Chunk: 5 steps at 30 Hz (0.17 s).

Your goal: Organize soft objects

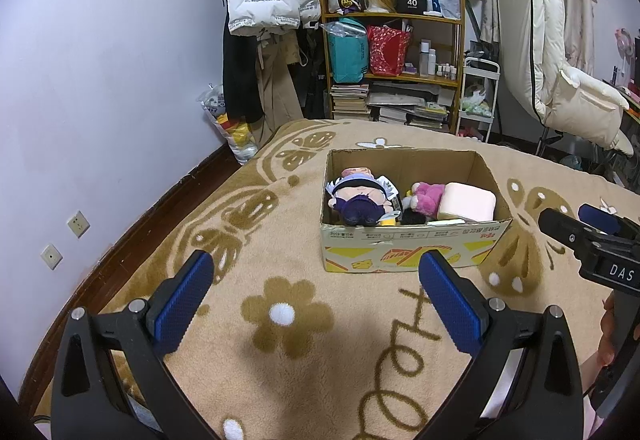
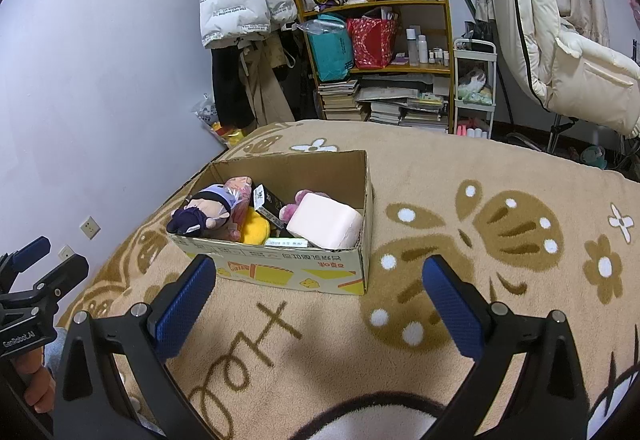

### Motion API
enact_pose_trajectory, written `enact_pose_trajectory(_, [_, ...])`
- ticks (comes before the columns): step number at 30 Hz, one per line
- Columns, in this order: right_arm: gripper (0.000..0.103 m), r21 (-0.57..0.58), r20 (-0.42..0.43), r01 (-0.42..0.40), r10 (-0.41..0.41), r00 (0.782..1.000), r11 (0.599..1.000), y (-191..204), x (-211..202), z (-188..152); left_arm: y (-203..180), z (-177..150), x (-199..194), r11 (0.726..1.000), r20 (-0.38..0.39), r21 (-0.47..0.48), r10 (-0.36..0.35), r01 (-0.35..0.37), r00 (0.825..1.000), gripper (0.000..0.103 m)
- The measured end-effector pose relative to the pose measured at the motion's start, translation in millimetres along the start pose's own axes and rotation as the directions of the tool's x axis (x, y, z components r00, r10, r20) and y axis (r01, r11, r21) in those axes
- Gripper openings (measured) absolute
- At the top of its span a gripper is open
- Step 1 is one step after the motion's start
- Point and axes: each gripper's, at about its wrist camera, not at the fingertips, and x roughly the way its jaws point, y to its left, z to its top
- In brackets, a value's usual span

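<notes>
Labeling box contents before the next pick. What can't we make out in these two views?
- Bottom of the cardboard box: left wrist view, near wall and piled toys hide it.
- Black item beneath the pink plush: mostly buried.
- White cushion underside: right wrist view, box wall covers it.

The cardboard box (image 1: 408, 244) wall hides the lower halves of the plush toys (image 1: 362, 200) inside.

Both wrist views face box (image 1: 412, 248), near
</notes>
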Motion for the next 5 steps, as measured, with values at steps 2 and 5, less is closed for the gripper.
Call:
enact_pose_trajectory(2, [0.103,0.001,-0.001,0.001,-0.001,1.0,1.0,0.0,0.1,0.0,0.2,-0.1,-0.1,1.0,0.001,0.0,0.0,0.0,1.0,0.101])
enact_pose_trajectory(5, [0.103,0.001,-0.003,0.0,0.0,1.0,1.0,0.0,-0.4,-0.2,0.5,0.1,0.2,1.0,0.001,0.002,0.0,0.0,1.0,0.101])
